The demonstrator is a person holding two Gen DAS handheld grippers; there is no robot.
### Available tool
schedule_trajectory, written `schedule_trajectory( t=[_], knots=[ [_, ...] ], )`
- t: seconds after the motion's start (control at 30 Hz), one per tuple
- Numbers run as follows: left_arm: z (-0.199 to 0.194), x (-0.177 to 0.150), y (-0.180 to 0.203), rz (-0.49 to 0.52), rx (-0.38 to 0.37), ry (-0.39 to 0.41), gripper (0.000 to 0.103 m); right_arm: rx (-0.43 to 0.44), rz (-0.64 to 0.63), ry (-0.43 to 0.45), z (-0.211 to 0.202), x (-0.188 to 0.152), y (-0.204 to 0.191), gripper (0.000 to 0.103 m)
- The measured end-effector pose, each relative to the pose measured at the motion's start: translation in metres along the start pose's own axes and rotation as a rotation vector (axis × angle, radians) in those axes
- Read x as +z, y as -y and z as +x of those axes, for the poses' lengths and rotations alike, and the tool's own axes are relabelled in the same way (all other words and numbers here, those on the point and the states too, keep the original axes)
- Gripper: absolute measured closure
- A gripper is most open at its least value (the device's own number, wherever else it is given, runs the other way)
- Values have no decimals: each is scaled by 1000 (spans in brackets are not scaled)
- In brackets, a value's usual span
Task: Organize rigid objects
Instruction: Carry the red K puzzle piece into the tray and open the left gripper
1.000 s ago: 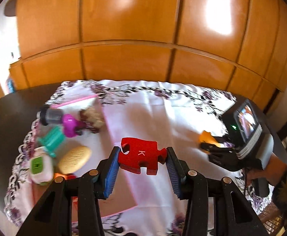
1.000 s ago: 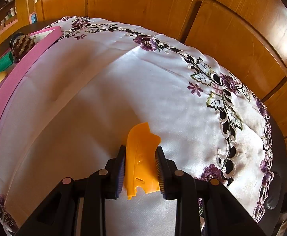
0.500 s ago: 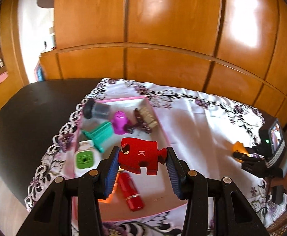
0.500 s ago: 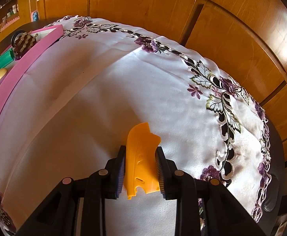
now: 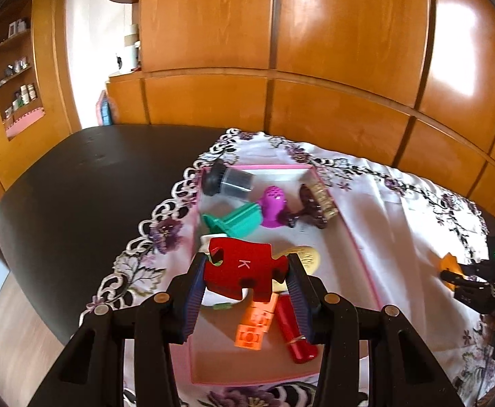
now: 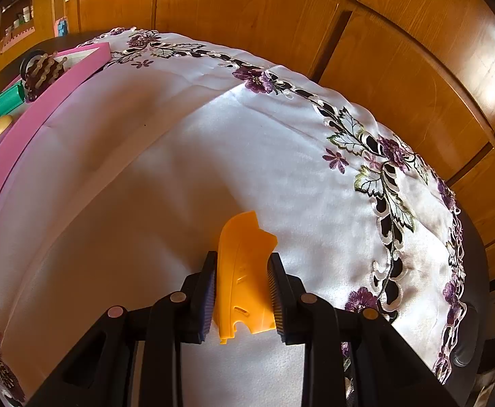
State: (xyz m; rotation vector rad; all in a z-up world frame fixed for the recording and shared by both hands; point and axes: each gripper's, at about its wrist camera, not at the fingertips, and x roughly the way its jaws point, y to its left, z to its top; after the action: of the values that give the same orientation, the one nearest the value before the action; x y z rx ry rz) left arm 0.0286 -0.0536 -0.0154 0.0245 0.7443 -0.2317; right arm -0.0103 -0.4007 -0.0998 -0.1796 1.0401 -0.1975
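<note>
My left gripper [image 5: 245,273] is shut on a red puzzle piece [image 5: 244,271] marked K and holds it above the pink tray [image 5: 361,257]. The tray holds a grey jar [image 5: 228,183], a purple stopper [image 5: 274,208], a green piece [image 5: 235,222], a brown comb [image 5: 315,205], an oval soap [image 5: 306,257], an orange block [image 5: 255,322] and a red tube [image 5: 294,330]. My right gripper [image 6: 242,279] is shut on an orange plastic piece [image 6: 244,268] just above the white cloth; it also shows in the left wrist view [image 5: 468,278], right of the tray.
The embroidered white cloth [image 6: 213,156] covers a dark table [image 5: 88,183]. The pink tray [image 6: 26,118] lies far left of my right gripper. Wooden cabinet panels [image 5: 315,51] stand behind the table. The floor [image 5: 13,346] drops off at the left.
My left gripper has swung left with the puzzle piece, from over the bare cloth to above the tray. My right gripper holds the orange piece nearly still.
</note>
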Motion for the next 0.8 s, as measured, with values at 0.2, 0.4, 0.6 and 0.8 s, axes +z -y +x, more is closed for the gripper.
schedule_trajectory(
  t=[0.2,0.4,0.6,0.8],
  knots=[
    [11,-4,-3,-1,14,-26,56,-9,-7,2,0,0,-2,75],
    [19,-6,1,12,15,-45,56,-13,-15,3,1,1,-2,75],
    [30,-7,5,24,16,-66,56,-19,-26,5,0,0,-4,75],
    [48,-10,10,43,22,-98,56,-25,-36,6,0,0,-5,75]
  ],
)
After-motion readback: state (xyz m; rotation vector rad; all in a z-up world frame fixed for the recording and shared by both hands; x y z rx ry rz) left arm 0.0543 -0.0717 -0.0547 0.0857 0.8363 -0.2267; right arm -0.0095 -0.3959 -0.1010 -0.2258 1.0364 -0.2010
